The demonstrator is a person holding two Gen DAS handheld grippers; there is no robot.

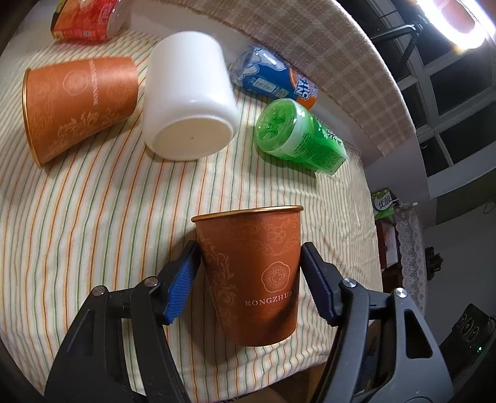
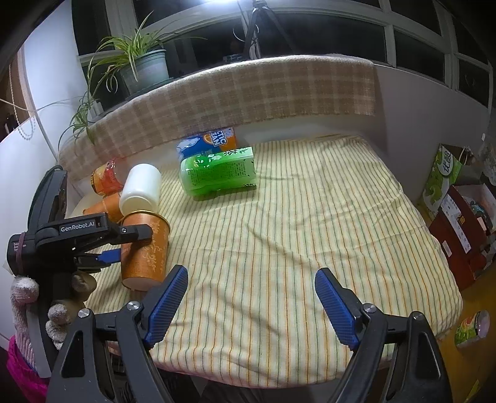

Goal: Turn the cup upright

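An orange paper cup (image 1: pixel 255 272) with a gold rim stands upright, mouth up, between the blue pads of my left gripper (image 1: pixel 250 266). The pads press its sides. From the right wrist view the same cup (image 2: pixel 145 248) sits at the left of the striped cloth with the left gripper (image 2: pixel 124 241) around it. A second orange cup (image 1: pixel 77 105) lies on its side at the far left. A white cup (image 1: pixel 189 102) lies tipped beside it. My right gripper (image 2: pixel 251 290) is open and empty over the cloth near the front edge.
A green bottle (image 1: pixel 297 139), a blue-orange bottle (image 1: pixel 272 79) and a red-orange bottle (image 1: pixel 90 18) lie at the back of the striped cloth (image 2: pixel 310 232). A checked ledge (image 2: pixel 248 90) bounds the back. Boxes (image 2: pixel 458 229) stand beyond the right edge.
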